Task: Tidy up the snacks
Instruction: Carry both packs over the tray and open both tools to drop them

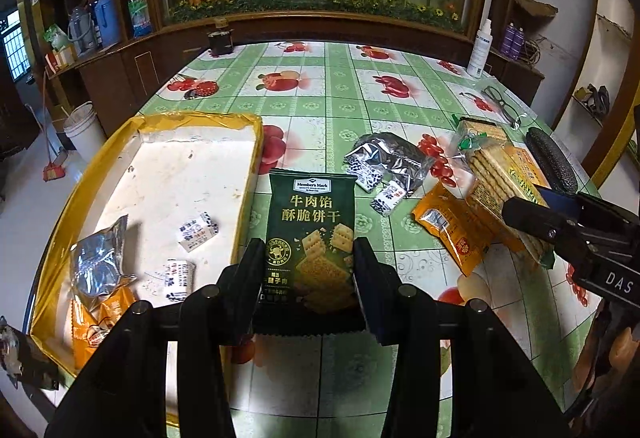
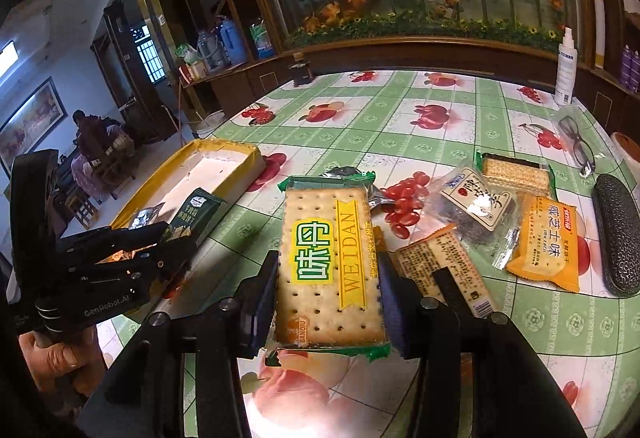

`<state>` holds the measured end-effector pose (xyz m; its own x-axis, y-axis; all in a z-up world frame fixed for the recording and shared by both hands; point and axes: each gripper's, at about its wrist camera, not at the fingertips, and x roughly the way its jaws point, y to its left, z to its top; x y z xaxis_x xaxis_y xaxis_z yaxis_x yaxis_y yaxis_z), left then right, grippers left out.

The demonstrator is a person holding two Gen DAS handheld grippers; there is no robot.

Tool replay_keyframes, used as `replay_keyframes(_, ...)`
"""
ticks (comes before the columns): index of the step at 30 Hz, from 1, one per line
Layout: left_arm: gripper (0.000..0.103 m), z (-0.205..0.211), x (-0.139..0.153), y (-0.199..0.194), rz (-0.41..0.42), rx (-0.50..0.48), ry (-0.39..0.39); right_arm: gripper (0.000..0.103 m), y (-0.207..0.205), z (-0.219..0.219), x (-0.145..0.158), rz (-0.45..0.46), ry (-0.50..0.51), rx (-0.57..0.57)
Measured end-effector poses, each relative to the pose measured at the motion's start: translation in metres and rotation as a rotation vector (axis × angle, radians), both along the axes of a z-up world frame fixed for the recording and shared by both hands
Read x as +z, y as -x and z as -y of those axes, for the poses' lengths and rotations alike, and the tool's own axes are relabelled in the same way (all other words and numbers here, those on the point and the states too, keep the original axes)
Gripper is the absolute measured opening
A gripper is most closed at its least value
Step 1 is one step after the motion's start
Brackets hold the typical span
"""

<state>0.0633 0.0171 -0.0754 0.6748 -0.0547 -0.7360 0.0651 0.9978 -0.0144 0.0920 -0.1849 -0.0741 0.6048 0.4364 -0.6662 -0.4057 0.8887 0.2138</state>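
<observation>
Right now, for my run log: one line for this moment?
left tongs: shut on green cracker packet | right tongs: shut on Weidan cracker pack | tray: partly filled

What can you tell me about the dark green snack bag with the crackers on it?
The dark green snack bag is a flat, shiny plastic packet with pale writing and square crackers pictured on its front. The left gripper pinches its lower part from both sides, holding it upright, top edge up, beside the yellow-edged white tray. Only the gripper's pads touch it.
</observation>
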Motion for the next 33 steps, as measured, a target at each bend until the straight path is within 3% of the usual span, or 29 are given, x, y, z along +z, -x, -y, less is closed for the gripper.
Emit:
replay_keyframes(20,0.043,-0.072,0.001,0.018,0.036,0.141,0.009,0.047,0.012,-0.087,0.007,0.006,-0.006,0.139)
replay_keyframes(33,0.043,-0.102,-0.002,0.028,0.051,0.186,0.028,0.047,0.013,-0.120,0.004,0.003,0.016,0.191)
